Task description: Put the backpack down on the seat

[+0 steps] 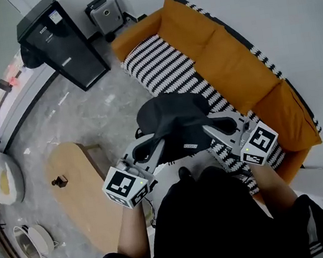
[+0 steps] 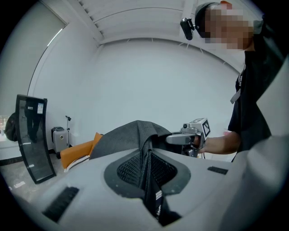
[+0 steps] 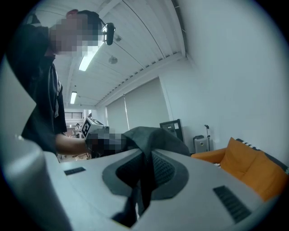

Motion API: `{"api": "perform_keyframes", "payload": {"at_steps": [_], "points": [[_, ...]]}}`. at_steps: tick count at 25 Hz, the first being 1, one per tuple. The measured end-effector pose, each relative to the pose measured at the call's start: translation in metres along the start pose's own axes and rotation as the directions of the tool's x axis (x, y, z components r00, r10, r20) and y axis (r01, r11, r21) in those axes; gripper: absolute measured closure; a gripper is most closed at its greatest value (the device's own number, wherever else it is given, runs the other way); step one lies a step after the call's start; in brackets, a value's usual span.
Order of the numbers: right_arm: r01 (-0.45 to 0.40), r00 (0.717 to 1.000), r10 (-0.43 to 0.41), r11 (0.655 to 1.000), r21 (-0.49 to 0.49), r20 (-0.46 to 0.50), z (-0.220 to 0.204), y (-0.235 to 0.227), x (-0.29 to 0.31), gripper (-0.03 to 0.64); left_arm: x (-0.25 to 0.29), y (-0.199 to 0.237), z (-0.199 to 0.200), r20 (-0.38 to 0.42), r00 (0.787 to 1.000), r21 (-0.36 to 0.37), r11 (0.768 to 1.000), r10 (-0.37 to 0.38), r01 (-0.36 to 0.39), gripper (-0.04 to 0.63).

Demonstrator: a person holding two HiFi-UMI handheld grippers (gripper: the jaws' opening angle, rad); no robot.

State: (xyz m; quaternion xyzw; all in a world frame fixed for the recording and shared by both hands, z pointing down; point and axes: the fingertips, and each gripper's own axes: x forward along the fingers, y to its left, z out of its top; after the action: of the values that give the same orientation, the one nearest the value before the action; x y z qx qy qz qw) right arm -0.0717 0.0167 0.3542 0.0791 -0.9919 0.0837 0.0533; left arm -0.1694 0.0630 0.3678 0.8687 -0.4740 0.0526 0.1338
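A dark grey backpack [image 1: 175, 123] hangs in the air between my two grippers, in front of the orange sofa [image 1: 242, 66] and over the near end of its striped seat cushion [image 1: 164, 65]. My left gripper [image 1: 147, 151] is shut on a black strap of the backpack [image 2: 146, 169] at its left side. My right gripper [image 1: 221, 128] is shut on the backpack's fabric [image 3: 144, 180] at its right side. In the left gripper view the backpack [image 2: 124, 137] bulges up past the jaws, with the right gripper [image 2: 192, 135] beyond it.
A wooden oval coffee table [image 1: 78, 191] stands at the left, close to my left arm. A black cabinet [image 1: 60, 41] and a grey suitcase [image 1: 103, 14] stand by the far wall. A round white cushion [image 1: 4, 177] lies at the far left.
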Motion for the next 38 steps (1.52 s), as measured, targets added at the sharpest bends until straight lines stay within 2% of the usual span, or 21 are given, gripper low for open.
{"api": "perform_keyframes", "payload": {"at_steps": [11,23,33,38], "points": [[0.033,0.999,-0.033,0.999,0.037,0.004,0.000,-0.063,0.031,0.577,0.050,0.061,0.012,-0.039,0.998,0.011,0.999,-0.041,0.041,0.554],[0.036,0.999,-0.039,0.992,0.124,0.024,0.001,-0.177,0.069,0.577,0.140,0.142,0.024,-0.143,0.987,-0.036,0.997,-0.068,0.063,0.554],[0.038,0.998,-0.048,0.985,0.171,0.052,0.008,-0.269,0.097,0.577,0.213,0.207,0.042,-0.221,0.973,-0.031,0.998,-0.068,0.063,0.554],[0.046,0.997,-0.058,0.982,0.186,0.059,0.001,-0.300,0.110,0.577,0.237,0.231,0.040,-0.232,0.970,-0.037,0.997,-0.069,0.062,0.554]]}}
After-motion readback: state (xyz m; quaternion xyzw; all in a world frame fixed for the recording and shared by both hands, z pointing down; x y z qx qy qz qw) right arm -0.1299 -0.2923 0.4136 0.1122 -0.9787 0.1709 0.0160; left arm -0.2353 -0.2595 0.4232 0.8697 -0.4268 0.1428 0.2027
